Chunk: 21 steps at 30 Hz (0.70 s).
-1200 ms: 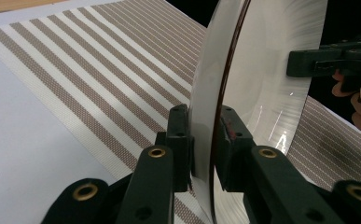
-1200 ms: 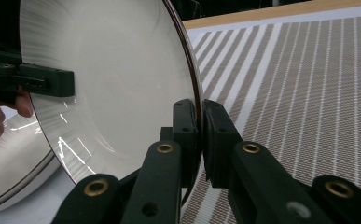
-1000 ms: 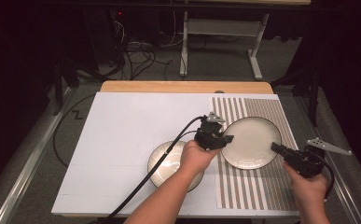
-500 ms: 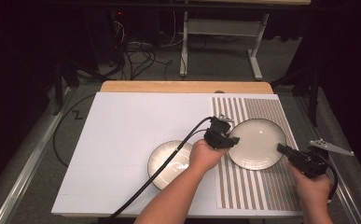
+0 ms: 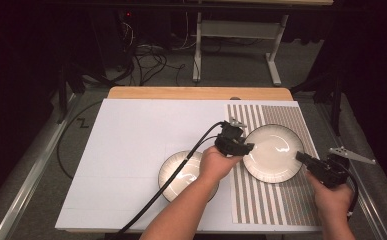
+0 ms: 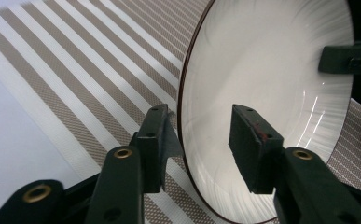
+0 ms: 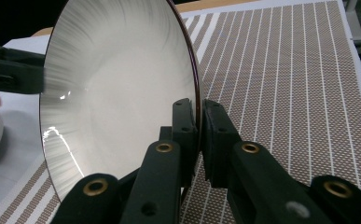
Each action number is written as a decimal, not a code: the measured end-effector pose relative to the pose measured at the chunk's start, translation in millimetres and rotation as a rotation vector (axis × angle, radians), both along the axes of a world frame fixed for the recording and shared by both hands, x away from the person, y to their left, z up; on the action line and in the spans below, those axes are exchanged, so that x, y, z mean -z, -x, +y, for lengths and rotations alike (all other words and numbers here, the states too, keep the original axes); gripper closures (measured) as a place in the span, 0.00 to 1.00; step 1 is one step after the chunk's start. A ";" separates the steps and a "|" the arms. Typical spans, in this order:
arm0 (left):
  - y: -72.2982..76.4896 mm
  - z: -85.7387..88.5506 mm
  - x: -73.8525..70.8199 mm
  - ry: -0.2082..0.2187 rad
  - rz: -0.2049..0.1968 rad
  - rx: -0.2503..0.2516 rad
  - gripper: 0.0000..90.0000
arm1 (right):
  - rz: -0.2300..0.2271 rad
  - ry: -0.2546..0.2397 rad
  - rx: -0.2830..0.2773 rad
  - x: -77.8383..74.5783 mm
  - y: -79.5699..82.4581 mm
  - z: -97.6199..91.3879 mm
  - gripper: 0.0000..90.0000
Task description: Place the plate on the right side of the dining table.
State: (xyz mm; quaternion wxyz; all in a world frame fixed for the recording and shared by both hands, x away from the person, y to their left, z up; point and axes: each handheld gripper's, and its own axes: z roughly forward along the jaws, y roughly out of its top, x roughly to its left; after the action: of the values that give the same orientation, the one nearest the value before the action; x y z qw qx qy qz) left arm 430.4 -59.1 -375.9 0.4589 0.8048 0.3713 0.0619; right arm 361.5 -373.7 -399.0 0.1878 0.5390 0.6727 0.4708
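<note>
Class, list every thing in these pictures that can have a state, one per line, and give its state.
Left gripper: open, jaws just opened, astride the plate's rim without pressing.
Right gripper: shut on the plate's rim.
Plate: on the striped mat, held at its right edge.
Second plate: flat on the white board, partly under the left forearm.
Striped mat: lying flat.

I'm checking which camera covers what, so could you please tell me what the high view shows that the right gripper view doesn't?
High view alone: the white table, the person's forearms, and the whole second plate beside the left hand.

Right gripper view alone: the right gripper with its jaws clamped on the plate's dark rim, seen up close.

Both: the plate on the striped placemat, and the left gripper at its far rim.
</note>
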 end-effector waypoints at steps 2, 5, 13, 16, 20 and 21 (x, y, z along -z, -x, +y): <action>3.8 7.0 -3.7 0.011 -0.015 0.000 0.60 | -0.001 0.003 0.003 0.5 -1.4 0.0 0.96; 13.0 20.4 -7.0 0.023 -0.051 -0.005 0.55 | 0.006 0.006 0.012 1.1 -3.6 1.1 0.96; 36.3 60.8 -10.8 0.021 -0.143 -0.034 0.45 | 0.029 0.030 0.035 3.3 -8.3 2.7 0.94; 47.8 78.4 -13.8 0.019 -0.179 -0.057 0.40 | 0.036 0.040 0.043 3.5 -9.8 3.6 0.94; 63.0 104.8 -14.2 0.020 -0.225 -0.070 0.35 | 0.048 0.061 0.054 4.8 -12.9 5.2 0.92; 66.0 112.2 -13.5 0.024 -0.230 -0.075 0.33 | 0.050 0.060 0.057 5.2 -13.5 5.4 0.92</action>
State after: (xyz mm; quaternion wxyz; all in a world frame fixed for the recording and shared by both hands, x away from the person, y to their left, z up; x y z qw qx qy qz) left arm 364.4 53.1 -362.5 0.5057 0.7723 0.3466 0.1663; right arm 375.0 -368.3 -404.2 0.2004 0.5638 0.6753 0.4311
